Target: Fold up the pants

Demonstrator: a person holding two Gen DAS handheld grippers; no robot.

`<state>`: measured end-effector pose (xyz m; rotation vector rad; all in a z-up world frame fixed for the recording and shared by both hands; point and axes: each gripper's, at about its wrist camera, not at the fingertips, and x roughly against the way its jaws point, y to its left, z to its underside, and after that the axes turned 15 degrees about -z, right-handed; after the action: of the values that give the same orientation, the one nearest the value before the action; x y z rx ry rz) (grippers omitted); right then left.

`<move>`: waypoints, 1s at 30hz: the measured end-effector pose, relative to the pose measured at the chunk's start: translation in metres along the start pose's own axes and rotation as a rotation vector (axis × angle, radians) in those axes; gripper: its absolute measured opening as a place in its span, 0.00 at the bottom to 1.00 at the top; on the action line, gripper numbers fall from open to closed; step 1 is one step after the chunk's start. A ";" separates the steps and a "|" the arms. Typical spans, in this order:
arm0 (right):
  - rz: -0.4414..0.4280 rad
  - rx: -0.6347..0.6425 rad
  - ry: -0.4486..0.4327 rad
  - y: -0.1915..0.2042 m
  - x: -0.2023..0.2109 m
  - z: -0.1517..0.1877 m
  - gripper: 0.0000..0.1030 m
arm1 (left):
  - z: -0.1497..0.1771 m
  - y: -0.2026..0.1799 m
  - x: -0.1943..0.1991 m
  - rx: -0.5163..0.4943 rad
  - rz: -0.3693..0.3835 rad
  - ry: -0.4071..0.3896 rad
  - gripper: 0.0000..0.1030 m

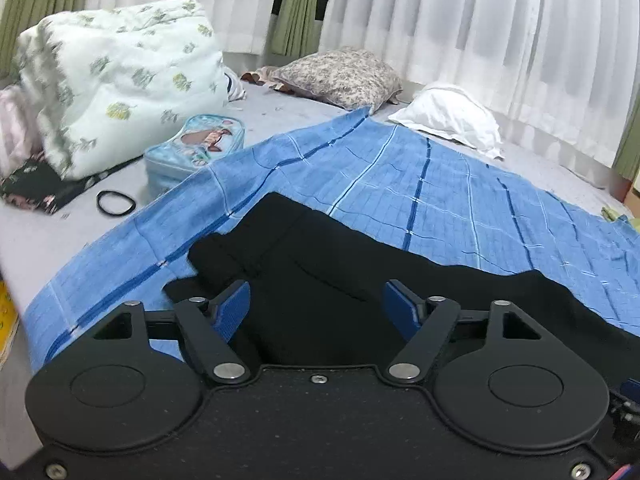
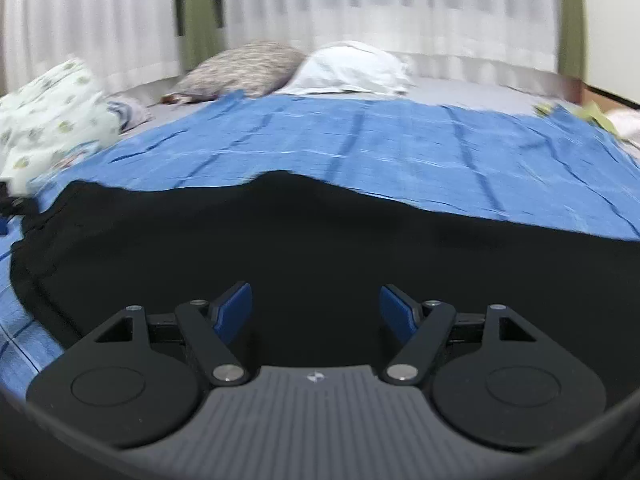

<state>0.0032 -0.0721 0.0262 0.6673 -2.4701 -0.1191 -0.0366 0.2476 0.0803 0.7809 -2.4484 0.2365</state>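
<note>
Black pants (image 1: 320,264) lie spread on a blue checked cloth (image 1: 440,184) on the bed. In the left wrist view the waistband end with a folded lump is just ahead of my left gripper (image 1: 316,308), which is open with the blue pads above the fabric and empty. In the right wrist view the pants (image 2: 280,248) fill the lower middle across the blue cloth (image 2: 360,148). My right gripper (image 2: 316,308) is open and empty, low over the black fabric. The right wrist view is blurred.
A folded floral quilt (image 1: 116,80), a light blue pouch (image 1: 196,144) and a black hair band (image 1: 116,202) sit at the left. A patterned pillow (image 1: 340,76) and a white pillow (image 1: 448,120) lie at the bed's far side, below white curtains (image 1: 480,20).
</note>
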 end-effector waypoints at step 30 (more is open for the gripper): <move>-0.359 0.327 0.155 0.126 -0.061 0.014 0.38 | -0.001 0.042 -0.063 0.136 -0.105 0.126 0.75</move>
<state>-0.0155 0.0663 0.0121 1.2094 -2.2174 0.1985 -0.0176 0.3123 0.0462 0.9212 -2.2837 0.4033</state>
